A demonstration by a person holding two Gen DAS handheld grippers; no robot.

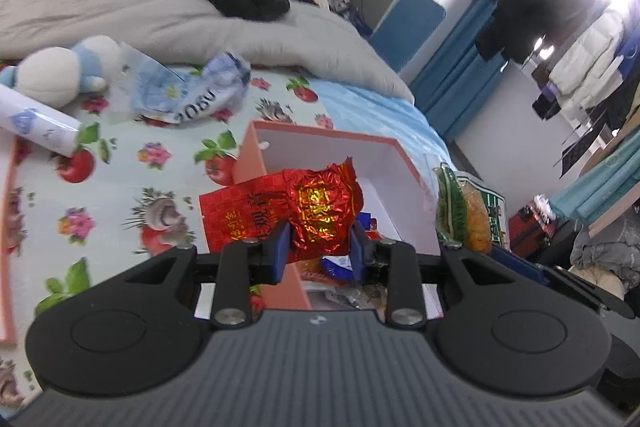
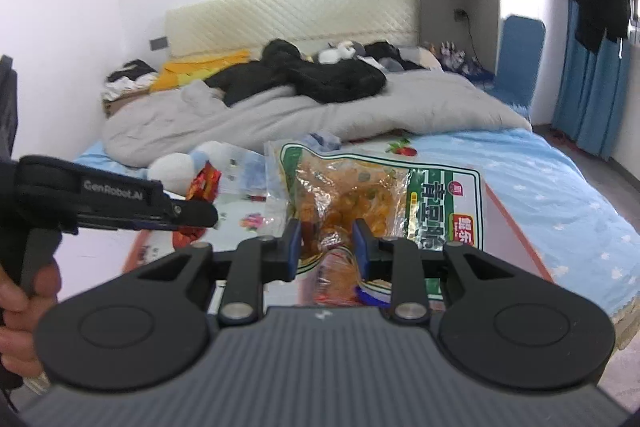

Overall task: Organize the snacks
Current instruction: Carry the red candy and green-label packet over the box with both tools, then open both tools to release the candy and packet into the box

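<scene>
The left hand-held gripper (image 1: pixel 320 247) pinches a crinkled red foil snack packet (image 1: pixel 316 211) over the open salmon-pink cardboard box (image 1: pixel 404 163). The right hand-held gripper (image 2: pixel 326 247) clamps a clear green-labelled snack bag (image 2: pixel 360 195). Better to lower each well inside before letting go.

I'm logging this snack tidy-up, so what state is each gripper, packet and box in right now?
Left gripper: shut on the red foil packet.
Red foil packet: crumpled, held up over the box.
Right gripper: shut on the green snack bag.
Green snack bag: sealed, lifted.
Box: open, packets inside.
</scene>
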